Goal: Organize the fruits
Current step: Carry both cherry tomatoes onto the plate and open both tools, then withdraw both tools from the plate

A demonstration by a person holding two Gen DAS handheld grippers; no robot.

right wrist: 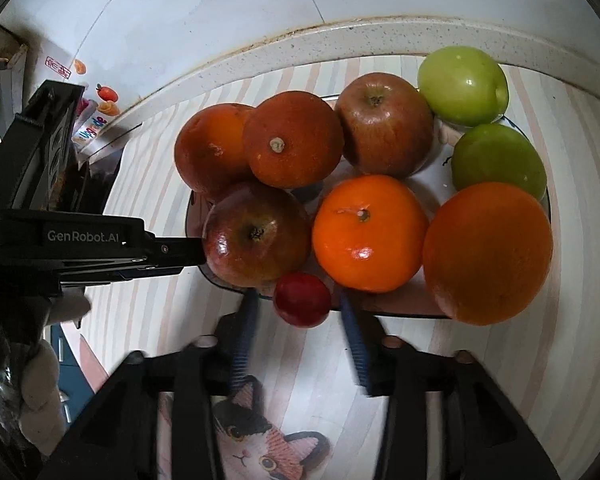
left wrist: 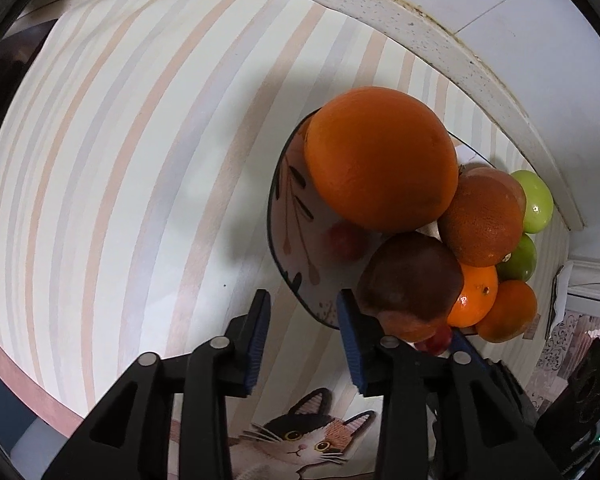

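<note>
- Left gripper (left wrist: 302,340), seen from its own wrist camera, had its blue-padded jaws spread with nothing between them, hovering over the striped tablecloth (left wrist: 120,180) just beside the plate (left wrist: 296,236).
- Its right-side finger sat close against a dark red apple (left wrist: 412,276) at the plate's near edge; whether they touched I cannot tell.
- On the plate a large orange (left wrist: 380,160) was nearest the lens, with a darker orange (left wrist: 480,220), a bright mandarin (left wrist: 474,296) and green apples (left wrist: 534,200) crowded beyond it.
- A cartoon cat print (left wrist: 300,440) showed on the cloth under the gripper.
- Right gripper (right wrist: 300,340), in the right wrist view, was also spread wide, its blurred blue fingers on either side of a small red fruit (right wrist: 302,299) at the plate's (right wrist: 404,308) near rim, without closing on it.
- Behind that fruit lay a red apple (right wrist: 256,236), a mandarin (right wrist: 370,234) and a big orange (right wrist: 488,254); further back were two dark oranges (right wrist: 292,144), another apple (right wrist: 384,124) and two green apples (right wrist: 462,84).
- From the left side the other gripper (right wrist: 180,252) reached in to the red apple.
</note>
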